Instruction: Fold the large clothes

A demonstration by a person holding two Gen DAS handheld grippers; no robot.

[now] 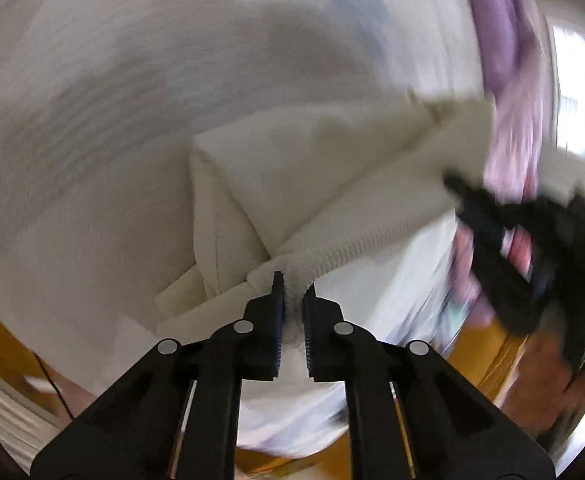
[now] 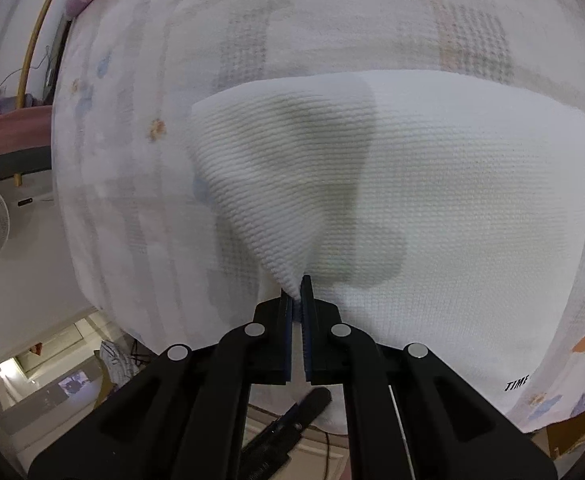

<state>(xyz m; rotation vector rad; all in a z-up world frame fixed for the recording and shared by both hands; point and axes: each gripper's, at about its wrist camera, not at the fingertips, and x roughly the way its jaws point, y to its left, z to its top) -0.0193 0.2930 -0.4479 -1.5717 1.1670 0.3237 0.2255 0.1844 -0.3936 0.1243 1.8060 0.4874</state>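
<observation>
Both claws pinch the white knit garment over the patterned bedspread.

The left gripper (image 1: pixel 293 285) has its jaws narrow, clamped on a bunched ribbed edge of the white knit garment (image 1: pixel 316 184), whose folded corner hangs clear above the bedspread (image 1: pixel 92 120); the view is motion-blurred. The right gripper (image 2: pixel 297 286) is closed tight on a raised corner of the garment (image 2: pixel 432 208), the rest lying flat on the bedspread (image 2: pixel 140 80). Bare bedspread lies beyond the garment's far edge and on its left; the bed edge drops away below left.
</observation>
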